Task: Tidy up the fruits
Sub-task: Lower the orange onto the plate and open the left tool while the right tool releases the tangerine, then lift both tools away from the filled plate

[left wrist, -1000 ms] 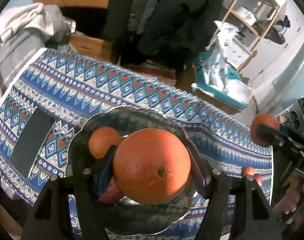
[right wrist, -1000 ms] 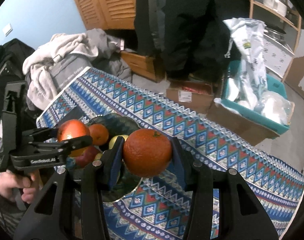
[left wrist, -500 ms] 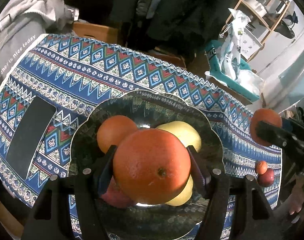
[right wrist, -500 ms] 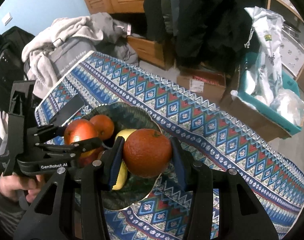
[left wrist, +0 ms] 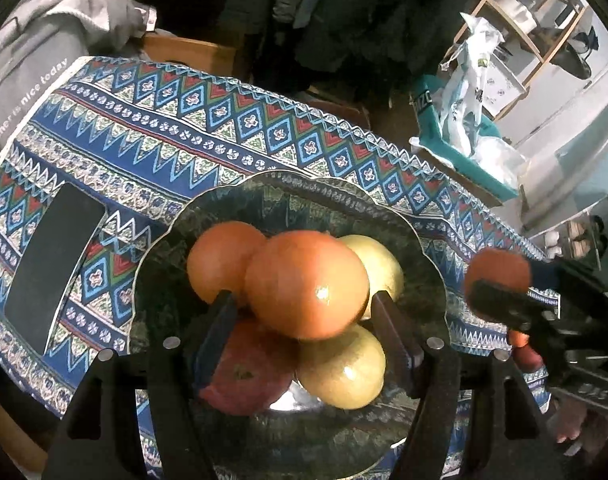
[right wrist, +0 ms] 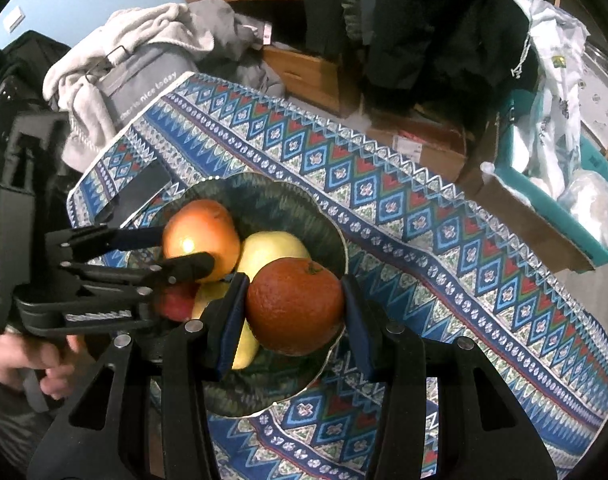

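Red apple (left wrist: 245,376) half hidden behind left jaws; bowl (left wrist: 287,196) near rim cut off.
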`<state>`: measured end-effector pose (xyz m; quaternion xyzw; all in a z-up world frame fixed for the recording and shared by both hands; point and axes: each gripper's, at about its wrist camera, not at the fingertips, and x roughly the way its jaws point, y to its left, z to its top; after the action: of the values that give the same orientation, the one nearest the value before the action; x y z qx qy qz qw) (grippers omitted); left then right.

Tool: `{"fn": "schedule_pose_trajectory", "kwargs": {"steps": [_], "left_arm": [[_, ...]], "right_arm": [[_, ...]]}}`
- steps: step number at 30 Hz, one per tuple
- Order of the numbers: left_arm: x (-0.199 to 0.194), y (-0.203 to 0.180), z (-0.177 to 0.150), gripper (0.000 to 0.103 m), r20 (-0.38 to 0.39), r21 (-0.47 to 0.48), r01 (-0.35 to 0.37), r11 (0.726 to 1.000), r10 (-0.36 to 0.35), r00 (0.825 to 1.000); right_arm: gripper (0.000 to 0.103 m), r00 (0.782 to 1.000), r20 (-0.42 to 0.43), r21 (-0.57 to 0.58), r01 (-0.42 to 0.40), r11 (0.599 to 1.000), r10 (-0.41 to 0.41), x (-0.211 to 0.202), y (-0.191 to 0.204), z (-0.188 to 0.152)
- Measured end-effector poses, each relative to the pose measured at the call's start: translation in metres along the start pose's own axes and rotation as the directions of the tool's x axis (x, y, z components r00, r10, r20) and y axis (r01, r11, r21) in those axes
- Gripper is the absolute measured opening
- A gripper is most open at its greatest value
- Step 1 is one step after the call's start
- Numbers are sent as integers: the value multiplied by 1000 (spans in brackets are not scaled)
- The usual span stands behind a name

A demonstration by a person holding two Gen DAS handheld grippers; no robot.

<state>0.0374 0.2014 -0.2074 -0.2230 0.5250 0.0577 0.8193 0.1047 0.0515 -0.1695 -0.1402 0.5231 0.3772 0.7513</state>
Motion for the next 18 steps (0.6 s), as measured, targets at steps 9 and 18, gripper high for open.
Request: {"fn": "schedule_pose_trajectory", "kwargs": {"steps": [9,18], "left_arm": [[-24,6,-13,74,29,8,-44,999,44,999],[-27,6,-21,75,23,31,-77,997,76,997]], "right_arm": [[46,998,-58,-26,9,1000,-10,25,5,-9],[46,993,-119,-30,24,999,-28,48,6,-17]]}}
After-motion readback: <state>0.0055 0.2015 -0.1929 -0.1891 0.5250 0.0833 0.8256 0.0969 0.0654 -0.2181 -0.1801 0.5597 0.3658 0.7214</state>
